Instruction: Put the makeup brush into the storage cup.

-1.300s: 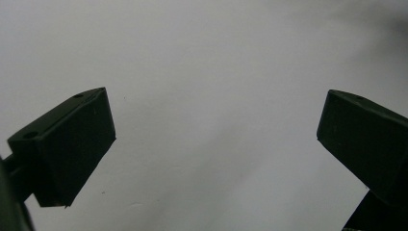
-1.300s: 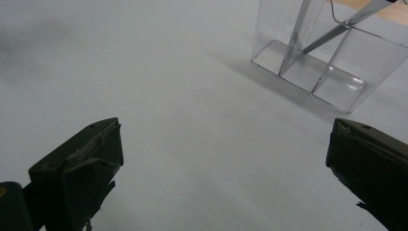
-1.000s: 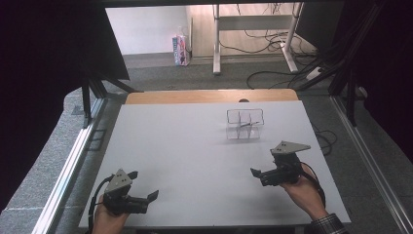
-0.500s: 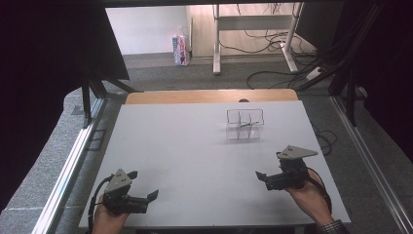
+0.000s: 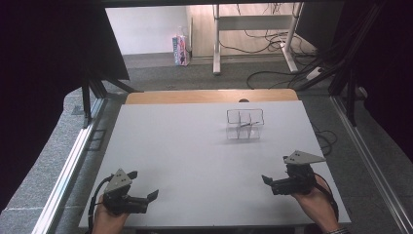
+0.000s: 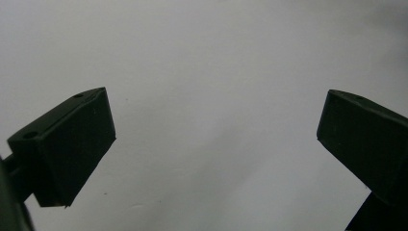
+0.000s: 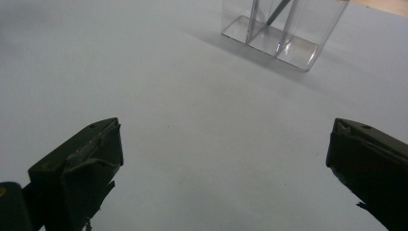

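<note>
Drawn back toward the near edge since a second ago, the right gripper (image 5: 267, 180) hovers over the matte white table (image 5: 195, 146), jaws wide apart and empty. Left gripper (image 5: 154, 194) sits at the near-left corner, equally wide and empty. A clear plastic divided box (image 5: 245, 124) stands far-right; no legible writing.

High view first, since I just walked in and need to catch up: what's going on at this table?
A person holds a claw in each hand near the table's front edge. The left claw and right claw are both open and empty. A clear divided container stands untouched farther back on the right, ahead of the right claw, with a thin dark item inside.
</note>
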Demonstrator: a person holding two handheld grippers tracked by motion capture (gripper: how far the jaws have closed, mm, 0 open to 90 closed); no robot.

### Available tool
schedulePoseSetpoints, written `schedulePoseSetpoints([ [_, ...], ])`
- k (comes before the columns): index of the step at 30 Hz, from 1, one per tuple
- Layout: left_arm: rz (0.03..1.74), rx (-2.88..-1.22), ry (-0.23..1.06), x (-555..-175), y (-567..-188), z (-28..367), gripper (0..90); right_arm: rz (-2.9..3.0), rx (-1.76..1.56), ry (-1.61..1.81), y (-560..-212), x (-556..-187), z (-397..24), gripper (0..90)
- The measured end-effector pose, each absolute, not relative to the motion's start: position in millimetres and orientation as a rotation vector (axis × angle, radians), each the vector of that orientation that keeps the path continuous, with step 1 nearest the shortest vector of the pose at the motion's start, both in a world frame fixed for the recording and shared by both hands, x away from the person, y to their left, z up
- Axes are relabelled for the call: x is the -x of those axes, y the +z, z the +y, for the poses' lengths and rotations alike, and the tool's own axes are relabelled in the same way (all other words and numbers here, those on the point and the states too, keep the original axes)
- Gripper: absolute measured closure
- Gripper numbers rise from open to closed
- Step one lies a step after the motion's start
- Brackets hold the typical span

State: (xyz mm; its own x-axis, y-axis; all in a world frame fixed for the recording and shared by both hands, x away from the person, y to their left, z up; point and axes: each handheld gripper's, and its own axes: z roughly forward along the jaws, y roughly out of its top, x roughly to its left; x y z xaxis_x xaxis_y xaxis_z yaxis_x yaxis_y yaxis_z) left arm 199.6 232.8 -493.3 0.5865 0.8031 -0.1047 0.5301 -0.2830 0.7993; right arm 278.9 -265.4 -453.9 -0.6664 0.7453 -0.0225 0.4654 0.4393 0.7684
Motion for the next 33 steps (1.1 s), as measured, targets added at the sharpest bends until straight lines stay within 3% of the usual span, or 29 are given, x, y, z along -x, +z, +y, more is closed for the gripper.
schedulePoseSetpoints([
  [33, 1.068, -1.962, 0.402, -200, -494, 232, 0.1, 2.36, -1.101, 0.993, -469, -254, -293, 0.0],
])
